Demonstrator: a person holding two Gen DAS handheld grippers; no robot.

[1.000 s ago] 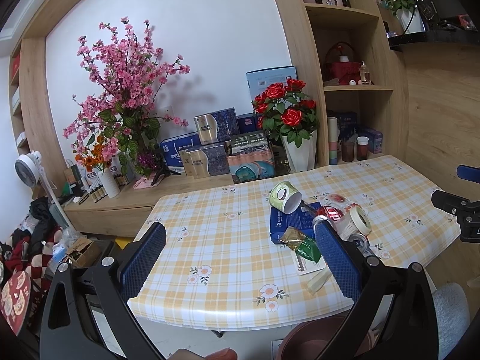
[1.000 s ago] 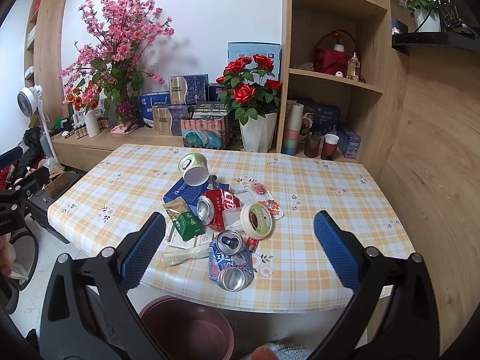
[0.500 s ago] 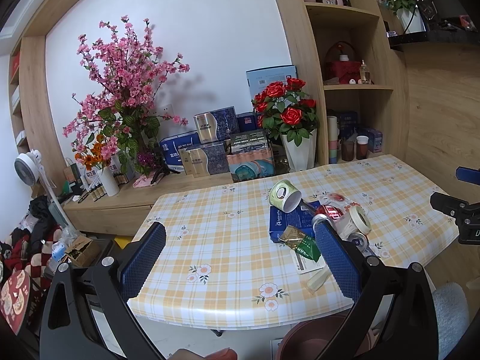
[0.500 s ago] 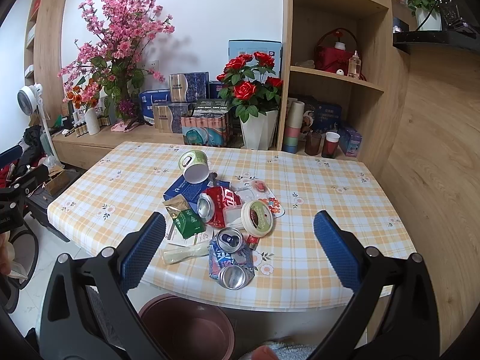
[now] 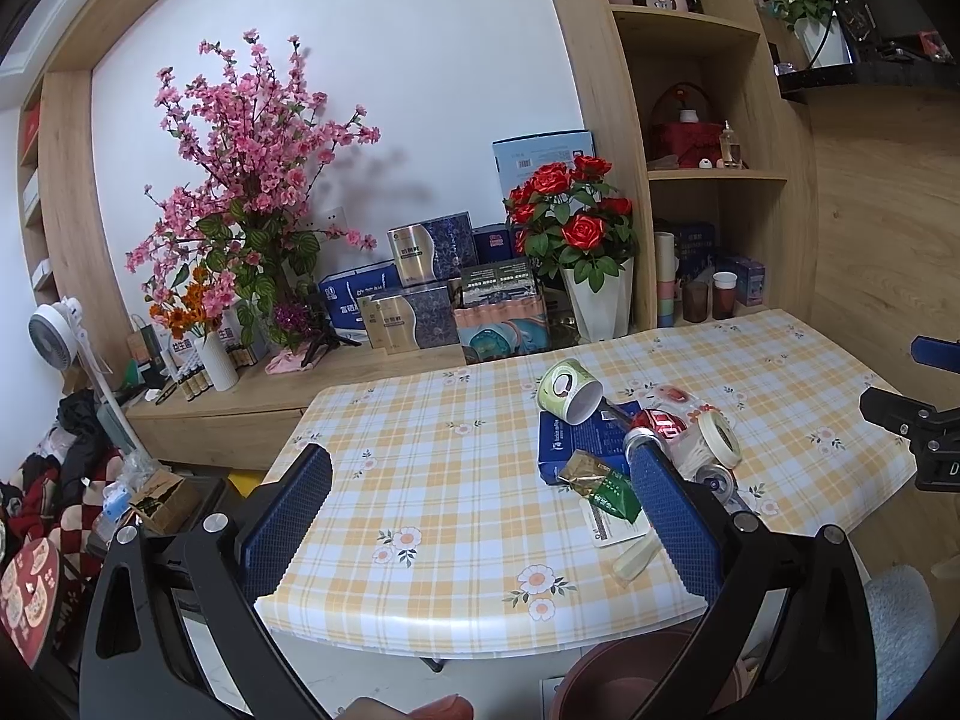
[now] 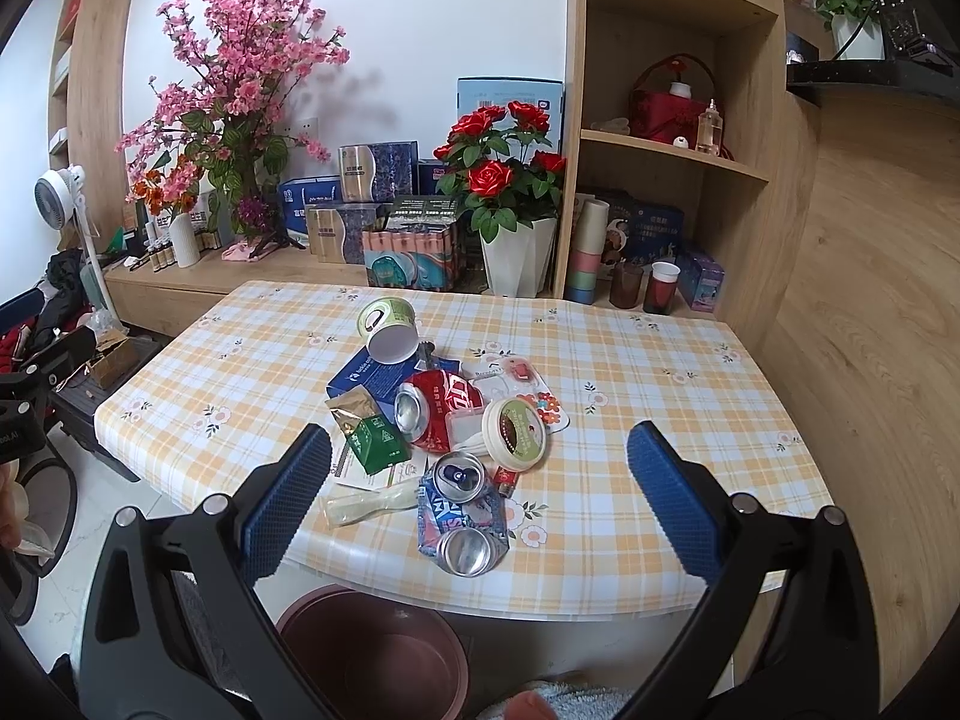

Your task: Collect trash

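A pile of trash lies on the checked table (image 6: 630, 360): a green paper cup (image 6: 389, 330) on its side, a blue box (image 6: 372, 377), a crushed red can (image 6: 435, 405), a crushed blue can (image 6: 462, 516), a round lidded tub (image 6: 515, 433), a green sachet (image 6: 378, 441) and a pale wrapper (image 6: 369, 506). A brown bin (image 6: 375, 654) stands on the floor below the table's front edge. My right gripper (image 6: 479, 486) is open and empty, held before the pile. My left gripper (image 5: 480, 507) is open and empty, left of the pile; the cup (image 5: 567, 391) and sachet (image 5: 603, 486) show there.
A white vase of red roses (image 6: 516, 252) and boxes stand on the counter behind the table. Shelves (image 6: 666, 144) with cups rise at the right. A fan (image 5: 57, 336) and clutter sit on the floor at the left. The bin's rim (image 5: 624, 678) shows below the left gripper.
Both grippers have edged slightly forward toward the table; the pile sits a little lower in the right wrist view. Nothing was taken hold of.
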